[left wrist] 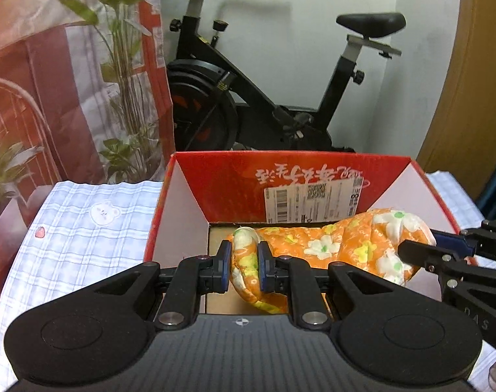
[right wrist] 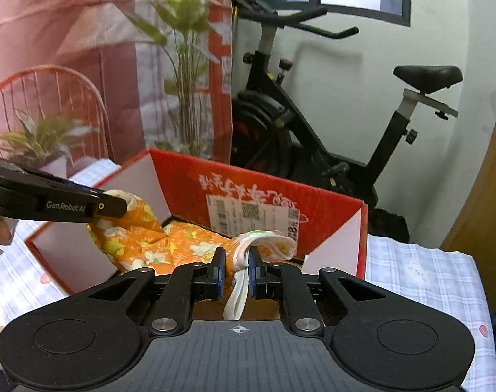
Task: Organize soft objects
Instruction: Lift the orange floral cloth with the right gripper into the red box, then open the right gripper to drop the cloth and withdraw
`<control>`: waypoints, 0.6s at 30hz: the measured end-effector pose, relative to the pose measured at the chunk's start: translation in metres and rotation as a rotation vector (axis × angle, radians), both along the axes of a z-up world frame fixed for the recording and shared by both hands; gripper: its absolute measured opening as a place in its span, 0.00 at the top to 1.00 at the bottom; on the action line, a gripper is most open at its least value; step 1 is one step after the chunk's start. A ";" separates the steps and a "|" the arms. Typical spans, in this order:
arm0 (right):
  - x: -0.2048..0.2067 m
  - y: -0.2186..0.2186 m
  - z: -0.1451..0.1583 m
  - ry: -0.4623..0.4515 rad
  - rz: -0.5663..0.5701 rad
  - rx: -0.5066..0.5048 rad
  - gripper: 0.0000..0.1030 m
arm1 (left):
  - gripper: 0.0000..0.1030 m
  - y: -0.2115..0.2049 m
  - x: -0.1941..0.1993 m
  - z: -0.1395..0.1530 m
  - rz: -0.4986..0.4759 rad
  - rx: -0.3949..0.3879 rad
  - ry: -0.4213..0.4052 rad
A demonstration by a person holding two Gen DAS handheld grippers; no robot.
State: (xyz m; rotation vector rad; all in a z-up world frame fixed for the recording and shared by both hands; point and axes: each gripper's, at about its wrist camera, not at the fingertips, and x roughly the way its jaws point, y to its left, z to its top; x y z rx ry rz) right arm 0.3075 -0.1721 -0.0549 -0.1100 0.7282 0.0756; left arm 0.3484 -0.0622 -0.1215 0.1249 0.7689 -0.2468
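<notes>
My left gripper (left wrist: 244, 269) pinches one end of the orange cloth (left wrist: 339, 245); my right gripper (right wrist: 236, 271) clamps the other, over the red box (left wrist: 235, 183).

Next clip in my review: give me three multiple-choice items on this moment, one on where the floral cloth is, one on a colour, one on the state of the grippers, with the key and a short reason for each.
1. Where does the orange floral cloth lie?
A. Spread on the checked tablecloth
B. In the red box
C. Draped over the exercise bike

2. What colour is the outside of the red box?
A. Red
B. Green
C. Black

3. What are the two grippers doing?
A. Both open, away from the cloth
B. Only the left one grips
C. Both shut on the cloth

Key: 1 B, the cloth sags between the box walls in both wrist views. 2 A, the far wall, with its printed label, is red. 3 C, the left gripper pinches one end of the cloth, and the right gripper pinches the other end.
</notes>
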 end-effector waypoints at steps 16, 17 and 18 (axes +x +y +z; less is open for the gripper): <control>0.013 -0.009 -0.038 0.139 -0.100 0.020 0.88 | 0.58 -0.003 -0.008 -0.005 -0.038 0.018 0.020; 0.013 -0.009 -0.040 0.149 -0.104 0.026 0.87 | 0.58 -0.002 -0.010 -0.004 -0.039 0.007 0.022; 0.012 -0.008 -0.042 0.165 -0.110 0.029 0.85 | 0.58 0.000 -0.013 -0.004 -0.040 -0.001 0.024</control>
